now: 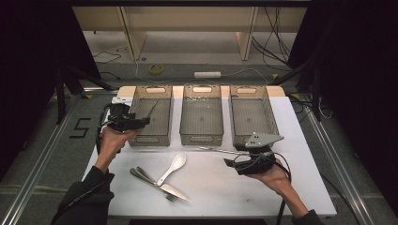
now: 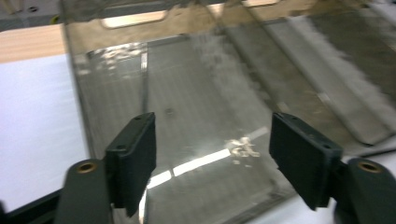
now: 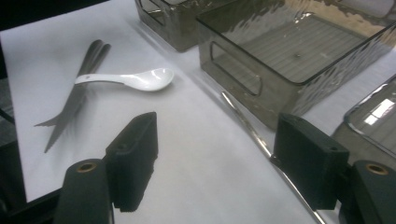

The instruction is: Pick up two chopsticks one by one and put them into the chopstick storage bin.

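Note:
My left gripper hangs over the near left corner of the left smoky plastic bin, its jaws wide apart with nothing between them. In the left gripper view the left gripper looks down on the bin floor, where a blurred bright metal streak lies. My right gripper rests open low over the white mat, in front of the right bin. A thin metal rod lies on the mat beside the right gripper's right jaw. A white spoon, a fork and a knife lie crossed on the mat.
Three bins stand in a row at the back of the white mat; the middle bin looks empty. In the right gripper view the middle bin is close ahead on the right. Dark frames and cables flank the table.

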`<state>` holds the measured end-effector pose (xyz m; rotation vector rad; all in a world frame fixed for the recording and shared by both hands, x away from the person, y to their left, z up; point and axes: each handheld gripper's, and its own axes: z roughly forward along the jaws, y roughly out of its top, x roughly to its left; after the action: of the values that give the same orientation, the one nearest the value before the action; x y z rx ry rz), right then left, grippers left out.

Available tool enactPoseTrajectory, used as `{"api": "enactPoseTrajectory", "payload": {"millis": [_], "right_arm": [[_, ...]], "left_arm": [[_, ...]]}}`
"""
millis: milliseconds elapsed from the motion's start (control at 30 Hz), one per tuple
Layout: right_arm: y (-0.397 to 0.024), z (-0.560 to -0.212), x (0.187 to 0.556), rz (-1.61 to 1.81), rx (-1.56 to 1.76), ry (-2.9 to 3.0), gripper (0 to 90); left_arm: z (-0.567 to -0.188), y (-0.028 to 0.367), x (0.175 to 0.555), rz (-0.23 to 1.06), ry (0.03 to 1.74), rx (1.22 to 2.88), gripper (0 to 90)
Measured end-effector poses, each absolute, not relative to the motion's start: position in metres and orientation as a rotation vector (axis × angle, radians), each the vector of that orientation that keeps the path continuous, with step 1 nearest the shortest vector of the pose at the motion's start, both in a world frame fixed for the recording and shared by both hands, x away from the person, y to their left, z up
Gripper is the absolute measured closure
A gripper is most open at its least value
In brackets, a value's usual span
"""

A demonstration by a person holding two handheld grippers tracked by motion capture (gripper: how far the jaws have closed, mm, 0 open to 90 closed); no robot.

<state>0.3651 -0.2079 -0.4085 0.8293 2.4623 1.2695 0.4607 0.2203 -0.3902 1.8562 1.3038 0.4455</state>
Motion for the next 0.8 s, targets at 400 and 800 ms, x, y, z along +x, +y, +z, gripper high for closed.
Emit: {"api": "enactPoseTrajectory", "payload": {"millis": [400,800], "right_arm": [[-0.206,-0.399,0.383,0.998,0.796,2.582,31.7],[-0.188,-0.411,0.41,0.775,0.768,2.725,37.1]], "left_arm": [[-0.38,0.199,0.42,0.354,1.136,1.91,19.1],[-0.389,0.182,0.378,0.332,1.022,1.893,16.6]]}}
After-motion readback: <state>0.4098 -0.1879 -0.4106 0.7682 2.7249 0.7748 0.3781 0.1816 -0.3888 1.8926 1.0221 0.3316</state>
